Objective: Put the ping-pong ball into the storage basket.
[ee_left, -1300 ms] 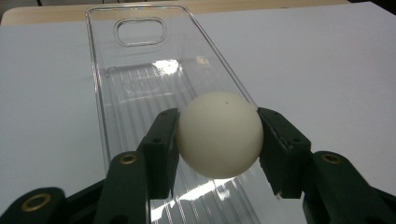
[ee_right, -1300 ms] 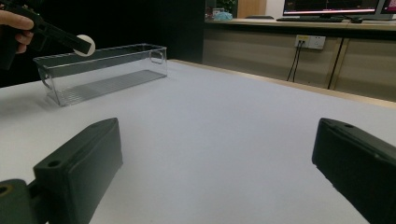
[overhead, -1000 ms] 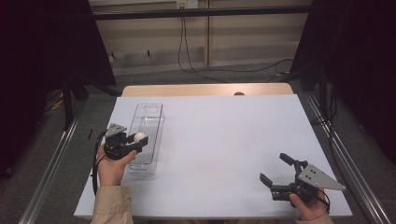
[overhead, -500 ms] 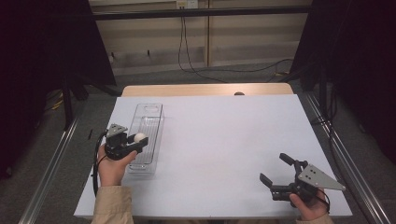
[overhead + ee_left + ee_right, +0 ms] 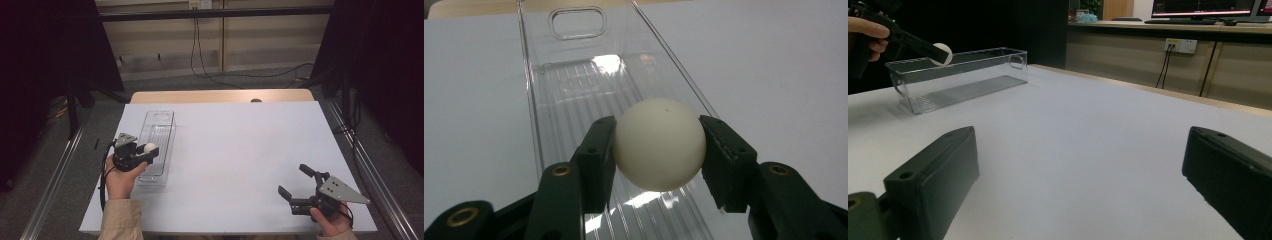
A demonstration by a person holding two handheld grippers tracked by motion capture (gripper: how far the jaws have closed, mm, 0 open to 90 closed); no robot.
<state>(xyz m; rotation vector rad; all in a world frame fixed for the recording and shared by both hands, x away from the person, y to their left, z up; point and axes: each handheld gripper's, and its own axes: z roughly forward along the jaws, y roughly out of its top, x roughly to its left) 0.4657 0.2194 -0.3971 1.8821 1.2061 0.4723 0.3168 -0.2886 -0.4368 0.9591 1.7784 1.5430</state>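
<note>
- White ball point(image 5: 659, 144) sits clamped between the left gripper's point(image 5: 142, 154) jaws, above the clear plastic bin's point(image 5: 167, 122) near end.
- Right gripper point(image 5: 297, 186), jaws spread and empty, rests on the white table point(image 5: 240, 150), well apart from the bin.

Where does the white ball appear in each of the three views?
High view: white ball left of centre, in the left gripper.
Left gripper view: centre, clamped between the jaws.
Right gripper view: upper left.
Shared landmark: the clear tray under it.

One white ball point(image 5: 659, 144), one clear bin point(image 5: 159, 131), two hand-held grippers.
</note>
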